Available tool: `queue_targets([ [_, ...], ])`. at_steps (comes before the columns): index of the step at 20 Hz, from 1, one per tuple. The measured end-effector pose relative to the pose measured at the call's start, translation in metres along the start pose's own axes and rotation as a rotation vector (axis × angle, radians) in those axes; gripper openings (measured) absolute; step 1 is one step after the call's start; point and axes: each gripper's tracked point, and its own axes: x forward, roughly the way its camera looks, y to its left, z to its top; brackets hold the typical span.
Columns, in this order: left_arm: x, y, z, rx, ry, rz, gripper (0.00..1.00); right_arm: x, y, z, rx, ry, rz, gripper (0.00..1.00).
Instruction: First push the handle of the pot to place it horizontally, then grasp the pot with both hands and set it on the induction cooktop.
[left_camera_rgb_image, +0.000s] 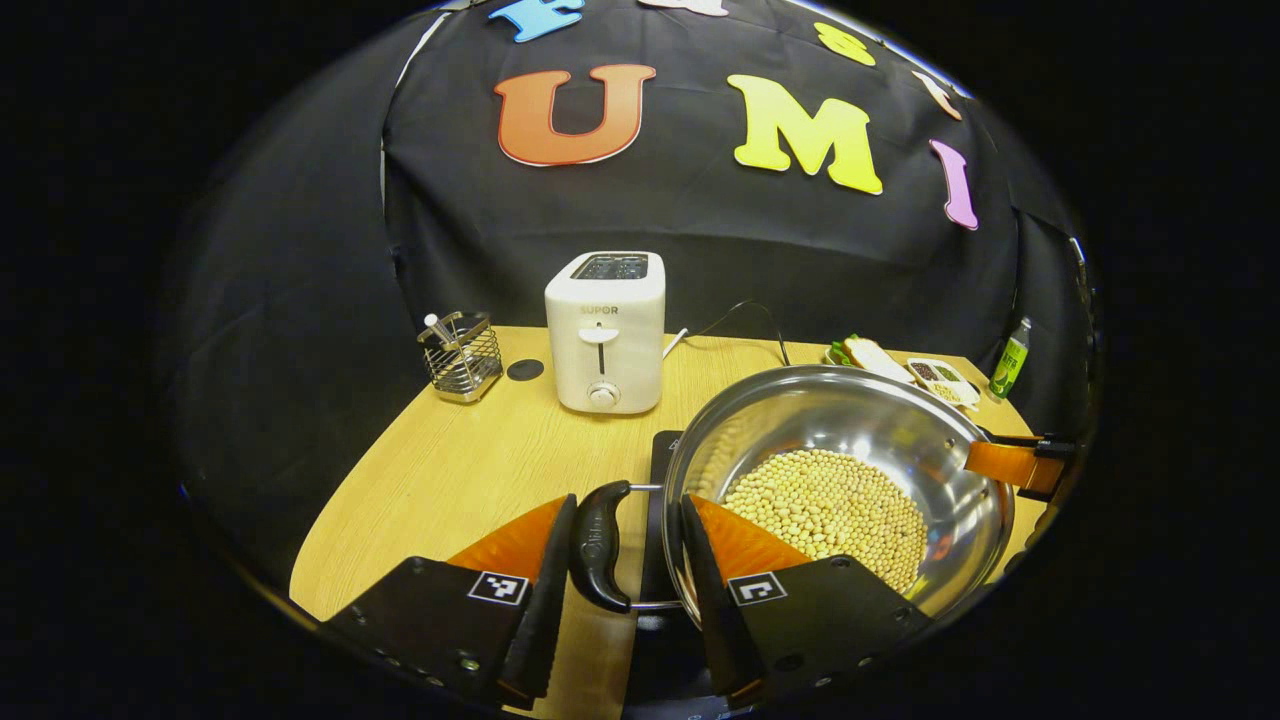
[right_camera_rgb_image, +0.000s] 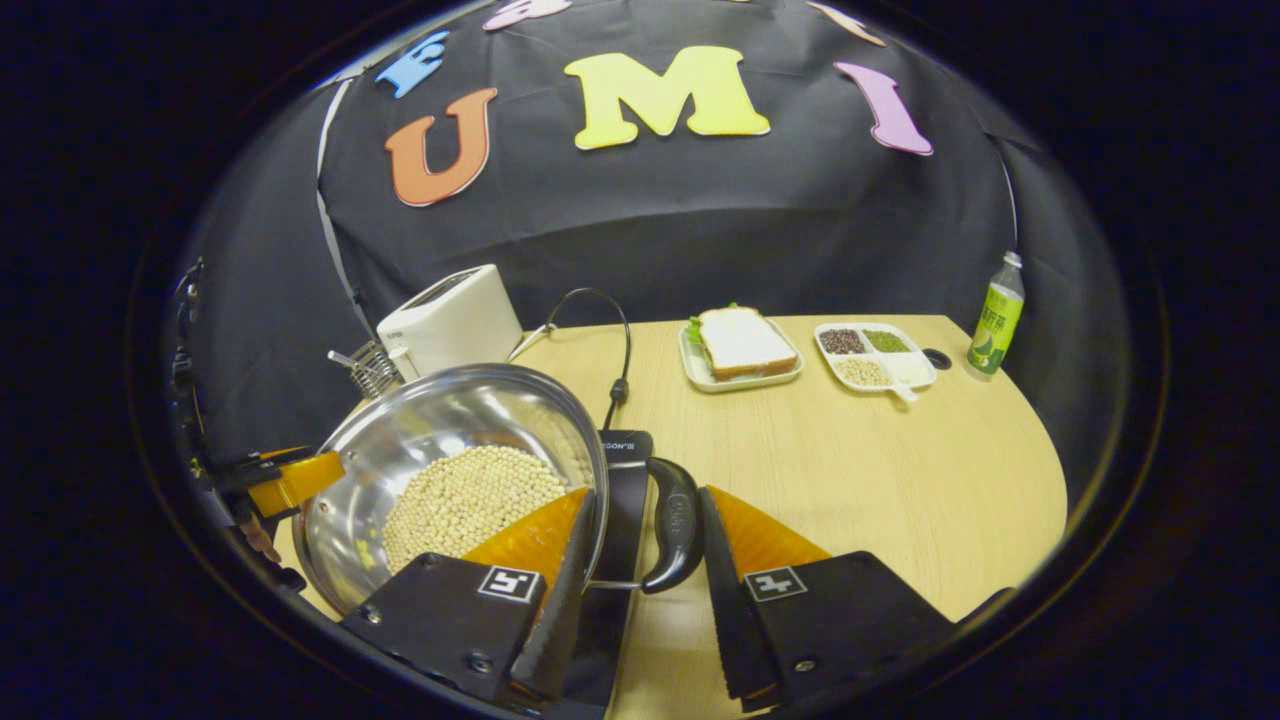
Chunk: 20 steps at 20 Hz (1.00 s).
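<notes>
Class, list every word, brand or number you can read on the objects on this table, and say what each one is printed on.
"SUPOR": front of the toaster.
Cooktop print: partly hidden, unreadable.
Pot handle mark: blurred.
Bottle label: too small.

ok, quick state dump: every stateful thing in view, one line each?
pot: upright, beans inside, over the cooktop
pot's left handle: between left claw's fingers, contact unclear
pot's right handle: between right claw's fingers, contact unclear
left claw: open around the handle
right claw: open around the handle
induction cooktop: under the pot, cable attached
toaster: upright, lever up
bottle: upright, capped
</notes>
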Motion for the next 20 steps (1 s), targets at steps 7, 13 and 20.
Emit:
queue_targets([
  [7, -0.003, 0.001, -0.001, 0.016, -0.013, 0.003, 0.60, 0.002, -0.001, 0.001, 0.017, -0.028, 0.013, 0.63],
  [13, -0.006, 0.012, -0.003, 0.032, -0.027, 0.039, 0.82, -0.012, 0.007, 0.012, 0.000, -0.120, 0.032, 0.77],
  [20, -0.041, 0.012, 0.015, -0.009, -0.108, 0.063, 0.95, -0.060, 0.005, 0.020, -0.066, -0.214, 0.009, 0.84],
])
